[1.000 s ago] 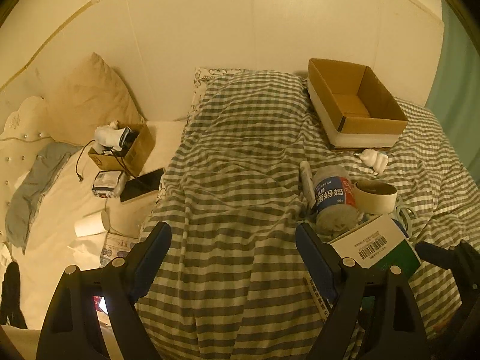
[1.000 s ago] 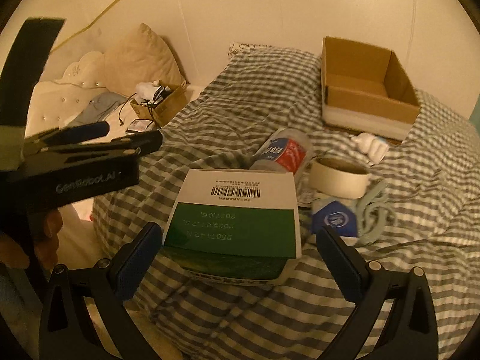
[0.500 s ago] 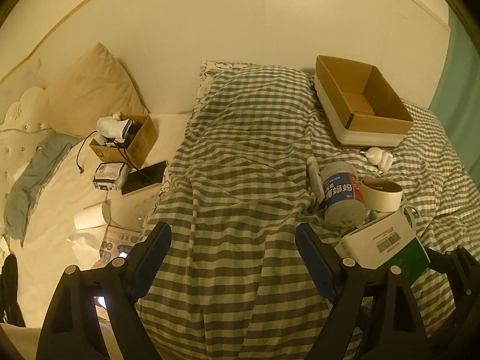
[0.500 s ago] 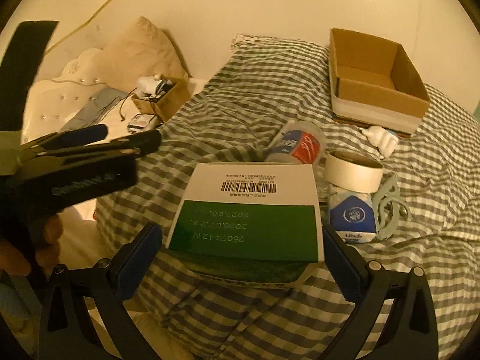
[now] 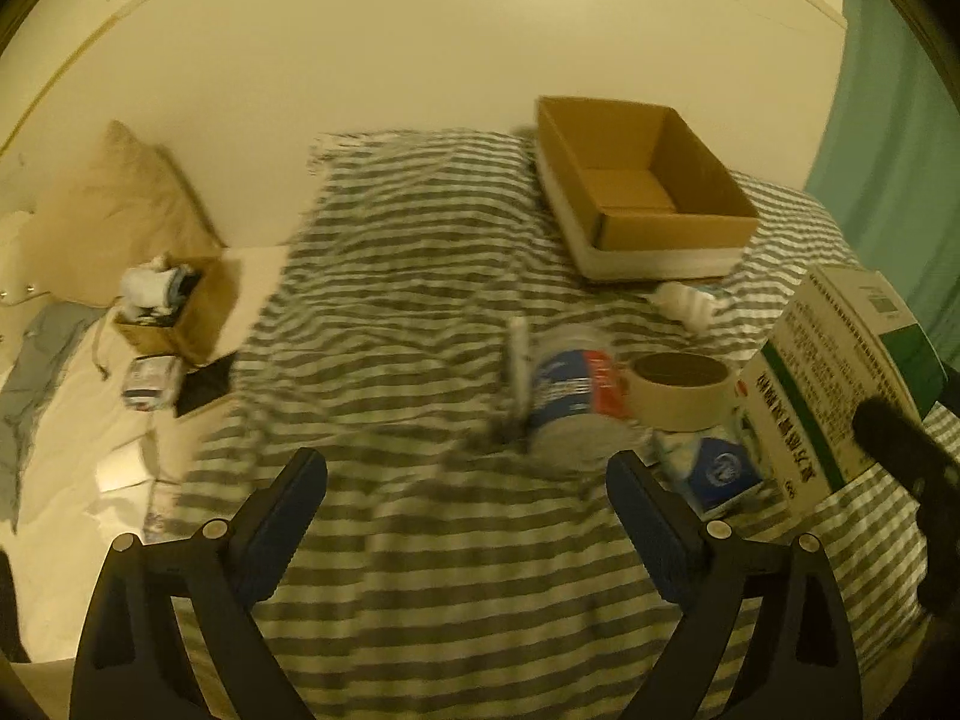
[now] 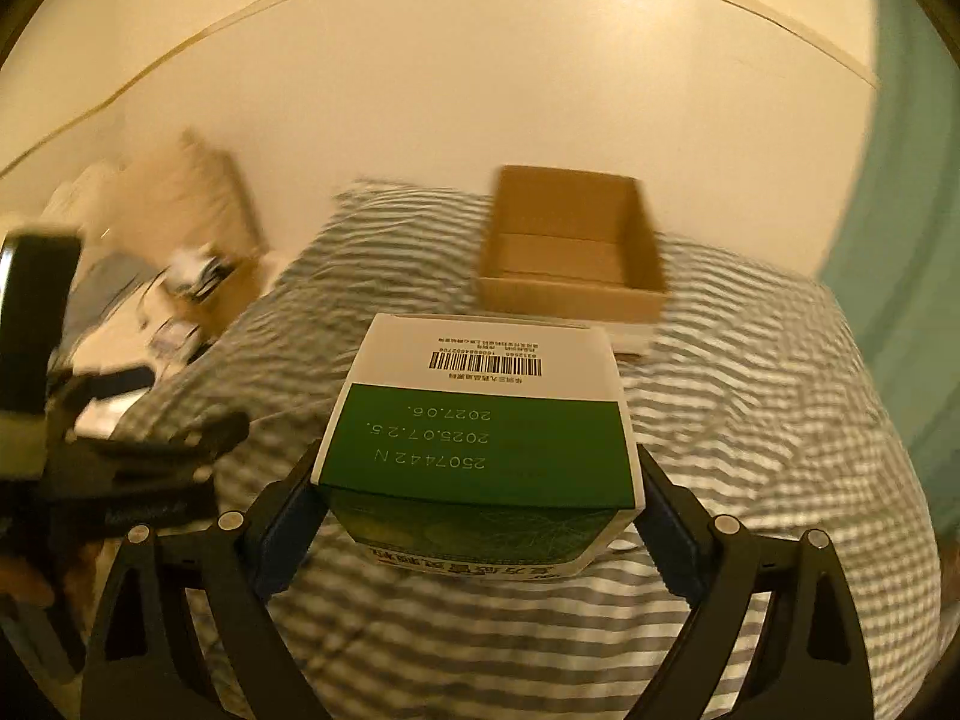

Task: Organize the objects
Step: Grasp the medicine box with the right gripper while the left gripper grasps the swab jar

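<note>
Dim amber light, motion blur

place: home bedroom | evidence: bed with striped duvet [image 5: 420, 312], pillow [image 5: 114, 204], tufted headboard [image 5: 15, 294]

I note a green-and-white carton [image 6: 477, 444] held off the bedding, clamped at both sides, barcode panel uppermost, printed dates reading inverted. Beyond it an open brown cardboard box [image 6: 570, 252] sits upright on the checked quilt, interior bare. On the quilt I see a jar with blue-and-red label [image 5: 573, 396] lying on its side, a roll of tape [image 5: 678, 387] touching it, a small blue-and-white packet [image 5: 717, 468] just beside the roll, and a white pen-like stick [image 5: 516, 360] against the jar.
</note>
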### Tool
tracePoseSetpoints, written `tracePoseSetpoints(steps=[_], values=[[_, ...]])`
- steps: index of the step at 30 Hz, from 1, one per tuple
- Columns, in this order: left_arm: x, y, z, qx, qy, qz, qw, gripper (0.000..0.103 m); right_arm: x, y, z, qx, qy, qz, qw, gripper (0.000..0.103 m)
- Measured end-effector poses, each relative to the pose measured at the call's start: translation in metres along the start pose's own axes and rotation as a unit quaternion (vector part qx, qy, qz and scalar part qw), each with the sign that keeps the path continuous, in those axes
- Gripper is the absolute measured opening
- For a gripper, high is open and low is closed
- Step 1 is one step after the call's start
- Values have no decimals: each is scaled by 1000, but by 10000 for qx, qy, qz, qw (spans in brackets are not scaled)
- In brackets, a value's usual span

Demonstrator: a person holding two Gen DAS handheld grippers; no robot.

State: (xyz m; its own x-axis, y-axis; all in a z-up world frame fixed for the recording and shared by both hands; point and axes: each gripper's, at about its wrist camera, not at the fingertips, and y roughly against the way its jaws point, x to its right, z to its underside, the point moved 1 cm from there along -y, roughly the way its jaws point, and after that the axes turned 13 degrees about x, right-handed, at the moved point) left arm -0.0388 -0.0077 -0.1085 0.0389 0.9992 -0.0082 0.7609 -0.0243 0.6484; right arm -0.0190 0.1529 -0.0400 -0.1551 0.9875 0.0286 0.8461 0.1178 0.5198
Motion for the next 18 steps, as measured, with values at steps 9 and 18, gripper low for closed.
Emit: tracePoseSetpoints(steps=[9, 18], values=[[43, -59, 8, -209, -188, -25, 9996, 97, 46, -21, 14, -240, -555, 268, 9978, 93], [51, -107, 23, -257, -208, -23, 9995, 94, 55, -19, 17, -294, -679, 268, 9969, 93]])
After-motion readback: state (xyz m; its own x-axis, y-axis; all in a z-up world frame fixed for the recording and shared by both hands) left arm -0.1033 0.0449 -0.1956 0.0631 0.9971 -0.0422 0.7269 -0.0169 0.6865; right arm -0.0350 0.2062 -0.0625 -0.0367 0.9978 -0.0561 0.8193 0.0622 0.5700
